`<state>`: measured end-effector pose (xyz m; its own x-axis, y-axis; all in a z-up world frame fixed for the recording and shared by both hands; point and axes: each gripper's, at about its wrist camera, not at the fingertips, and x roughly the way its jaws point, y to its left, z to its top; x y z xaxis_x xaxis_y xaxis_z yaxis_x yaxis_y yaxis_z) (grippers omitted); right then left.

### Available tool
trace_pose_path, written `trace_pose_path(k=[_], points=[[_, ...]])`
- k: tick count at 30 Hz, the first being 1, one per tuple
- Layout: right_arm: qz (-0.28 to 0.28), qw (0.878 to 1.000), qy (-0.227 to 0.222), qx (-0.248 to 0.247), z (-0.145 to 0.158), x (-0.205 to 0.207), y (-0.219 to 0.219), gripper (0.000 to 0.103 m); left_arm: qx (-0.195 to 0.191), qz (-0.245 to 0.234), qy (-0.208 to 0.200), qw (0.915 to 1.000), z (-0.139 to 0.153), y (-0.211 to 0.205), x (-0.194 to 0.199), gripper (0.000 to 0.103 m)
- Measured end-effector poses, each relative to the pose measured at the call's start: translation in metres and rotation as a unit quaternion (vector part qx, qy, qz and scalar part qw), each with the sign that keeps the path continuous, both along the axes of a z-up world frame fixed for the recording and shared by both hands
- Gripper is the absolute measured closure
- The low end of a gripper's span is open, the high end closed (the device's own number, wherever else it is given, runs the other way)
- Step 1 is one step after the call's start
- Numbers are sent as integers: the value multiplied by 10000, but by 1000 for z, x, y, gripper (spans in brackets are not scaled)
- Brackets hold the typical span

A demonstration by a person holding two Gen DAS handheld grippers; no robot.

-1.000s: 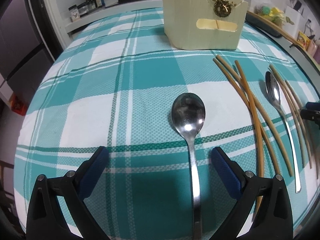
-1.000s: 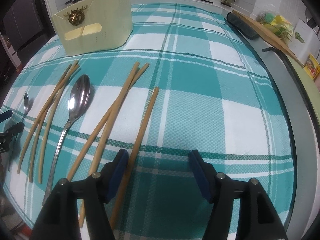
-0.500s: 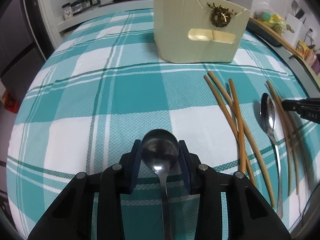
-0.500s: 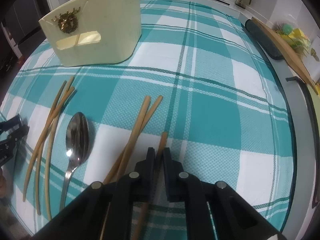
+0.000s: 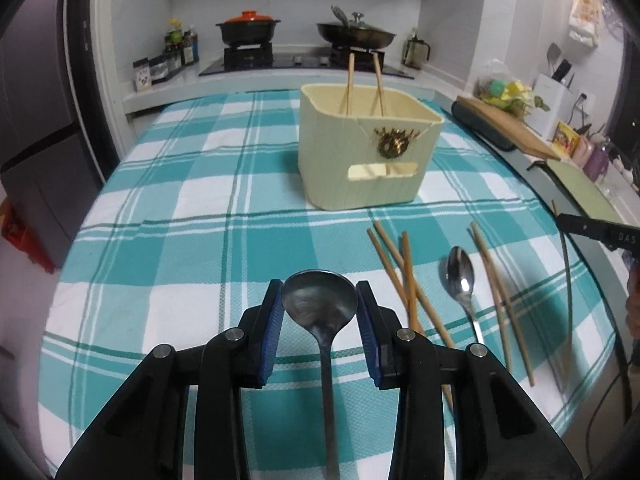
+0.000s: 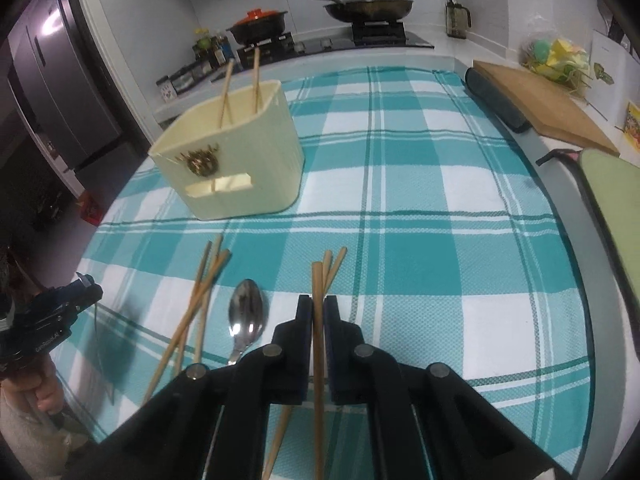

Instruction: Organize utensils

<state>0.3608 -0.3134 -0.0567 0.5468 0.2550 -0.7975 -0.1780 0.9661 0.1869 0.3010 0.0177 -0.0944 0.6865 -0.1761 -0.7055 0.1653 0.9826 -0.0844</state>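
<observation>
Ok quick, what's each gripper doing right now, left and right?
Left gripper: closed on the spoon, held by its bowl.
Right gripper: closed on one chopstick.

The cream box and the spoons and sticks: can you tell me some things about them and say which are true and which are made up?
1. The left gripper is shut on a big spoon. True.
2. The right gripper is holding a fork. False: it is shut on a single chopstick.
3. The cream box is empty. False: two chopsticks stand upright in it.
4. A smaller spoon lies on the checked cloth among loose chopsticks. True.
5. The pot with the orange lid sits on the checked cloth. False: it is on the stove at the back.
</observation>
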Motion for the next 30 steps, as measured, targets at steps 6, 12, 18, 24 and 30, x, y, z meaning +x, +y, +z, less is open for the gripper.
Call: trace_pose_path(k=[6, 12, 18, 24, 30], points=[[77, 9967, -806, 75, 55, -45, 3, 97, -223, -103, -405, 9989, 37, 2, -27, 67], [48, 9888, -1486, 110, 92, -78, 6, 97, -449, -123, -666, 9967, 63, 6, -42, 67], [67, 9806, -1957, 35, 112, -90, 15, 98, -664, -171, -712, 9951, 74, 8, -43, 68], [104, 9753, -2208, 7, 131, -86, 21, 98, -850, -186, -666, 9940, 87, 14, -31, 68], [238, 9721, -2333, 7, 149, -68, 30, 98, -979, -198, -726, 9924, 109, 21, -10, 68]])
